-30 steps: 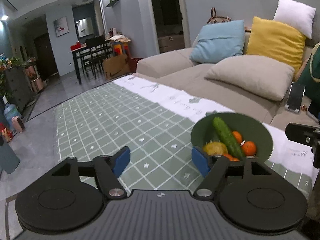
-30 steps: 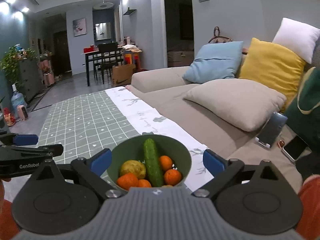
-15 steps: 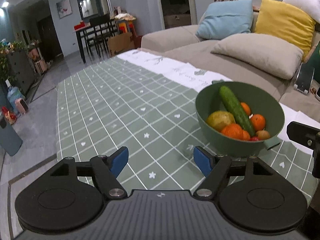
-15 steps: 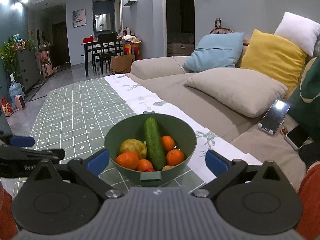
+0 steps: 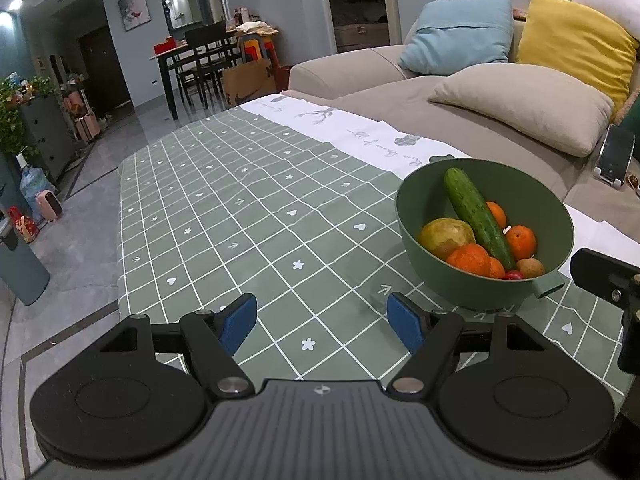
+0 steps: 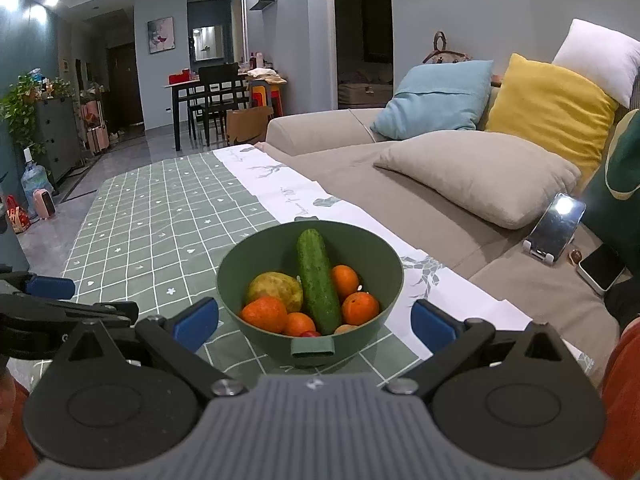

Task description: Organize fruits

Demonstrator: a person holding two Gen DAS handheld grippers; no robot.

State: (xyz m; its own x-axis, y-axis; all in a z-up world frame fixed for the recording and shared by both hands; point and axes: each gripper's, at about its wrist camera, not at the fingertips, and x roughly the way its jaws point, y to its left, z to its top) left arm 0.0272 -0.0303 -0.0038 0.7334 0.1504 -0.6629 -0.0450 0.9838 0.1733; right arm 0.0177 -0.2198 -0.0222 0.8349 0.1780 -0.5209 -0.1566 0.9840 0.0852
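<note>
A green bowl stands on the green checked tablecloth. In it lie a cucumber, a yellow-green fruit, several oranges and a small red fruit. My right gripper is open and empty, its blue pads on either side of the bowl's near wall. My left gripper is open and empty over the cloth, left of the bowl; the cucumber shows there too.
A beige sofa with several cushions runs along the table's right side. A phone on a stand and a second phone lie on it. A white strip edges the cloth. A dining table stands far behind.
Both grippers have risen and tilted down, so the bowl's contents show more fully. The bowl has not moved. Both grippers stay open.
</note>
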